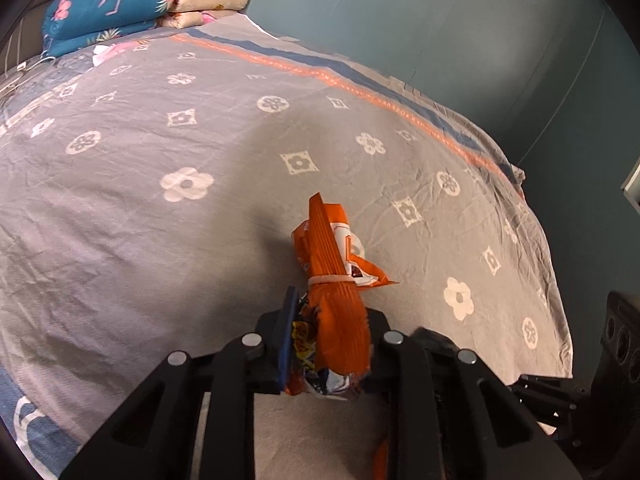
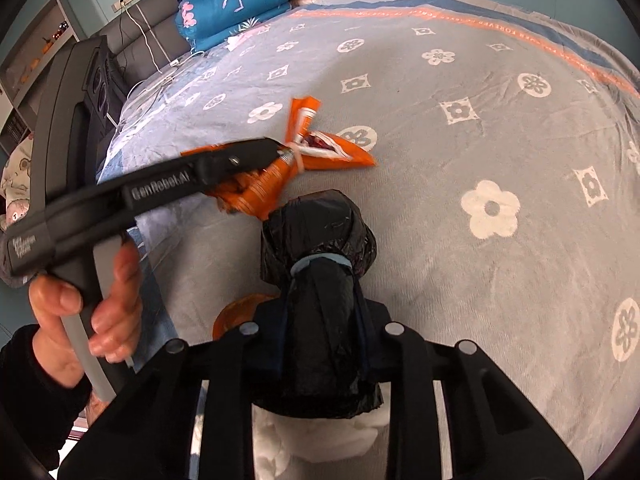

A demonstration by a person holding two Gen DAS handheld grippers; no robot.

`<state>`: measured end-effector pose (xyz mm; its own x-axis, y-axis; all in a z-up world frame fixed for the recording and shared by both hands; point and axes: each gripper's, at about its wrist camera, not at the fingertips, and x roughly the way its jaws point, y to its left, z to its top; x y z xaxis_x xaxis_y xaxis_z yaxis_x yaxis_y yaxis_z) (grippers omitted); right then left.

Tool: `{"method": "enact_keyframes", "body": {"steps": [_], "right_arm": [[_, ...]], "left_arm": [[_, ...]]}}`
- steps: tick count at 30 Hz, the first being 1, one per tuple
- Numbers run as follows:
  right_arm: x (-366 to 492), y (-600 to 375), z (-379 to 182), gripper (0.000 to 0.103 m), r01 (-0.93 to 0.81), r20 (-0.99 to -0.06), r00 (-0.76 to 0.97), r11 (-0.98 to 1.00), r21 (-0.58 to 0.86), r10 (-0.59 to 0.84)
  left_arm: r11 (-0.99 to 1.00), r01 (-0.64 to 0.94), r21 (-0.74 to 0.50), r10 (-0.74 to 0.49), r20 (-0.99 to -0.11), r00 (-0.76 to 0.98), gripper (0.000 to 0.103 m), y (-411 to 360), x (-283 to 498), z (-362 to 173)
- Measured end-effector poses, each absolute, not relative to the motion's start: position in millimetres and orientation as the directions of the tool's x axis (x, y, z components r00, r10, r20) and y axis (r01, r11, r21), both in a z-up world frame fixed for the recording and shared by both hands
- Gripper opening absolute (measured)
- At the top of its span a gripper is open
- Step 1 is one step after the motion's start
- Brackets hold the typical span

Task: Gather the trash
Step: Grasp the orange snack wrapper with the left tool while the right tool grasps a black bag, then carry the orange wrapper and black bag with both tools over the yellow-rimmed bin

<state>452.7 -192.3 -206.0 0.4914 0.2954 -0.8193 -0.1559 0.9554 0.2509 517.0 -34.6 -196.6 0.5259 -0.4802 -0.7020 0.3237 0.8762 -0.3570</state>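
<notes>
- The orange snack wrapper [image 1: 334,276], tied with a white band, lies on the bed [image 1: 160,208]; the left gripper [image 1: 332,320] has its jaws clamped on its near end.
- Just beside it, the black bag bundle [image 2: 320,232], banded in blue, sits pinched in the right gripper [image 2: 320,316].
- White crumpled material [image 2: 316,440] lies under that gripper.
- Folded quilts [image 1: 108,4] are stacked well apart at the bed's head.
- A hand [image 2: 80,312] grips the left tool's handle.

A bed [image 1: 180,208] with grey flowered sheet, folded quilts [image 2: 236,4] at its padded headboard [image 2: 136,36], perhaps teal walls [image 1: 420,28].
</notes>
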Motion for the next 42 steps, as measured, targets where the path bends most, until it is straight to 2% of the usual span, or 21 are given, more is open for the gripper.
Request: {"method": "enact_keyframes", "body": {"steps": [16,25,42], "right_arm": [[382.6,-225.9,-189.3,0.024,-0.042,-0.83,0.492,0.959,0.279,0.263],[332.9,-230.9,-178.1,0.024,-0.046,-0.816,0.499,0.949,0.313,0.293],[219.0,-233.2,-94.8,0.024,-0.105,-0.707,0.635,0.942,0.32,0.311]], "left_arm": [[0.893,0.265,-0.363,-0.448,-0.679,0.582,0.02,0.3,465.9,-152.2],[0.902,0.253,-0.35,-0.43,-0.668,0.608,0.02,15.0,416.1,-125.5],[0.888,0.264,-0.377,-0.446,-0.564,0.695,0.02,21.4,292.6,-61.8]]}}
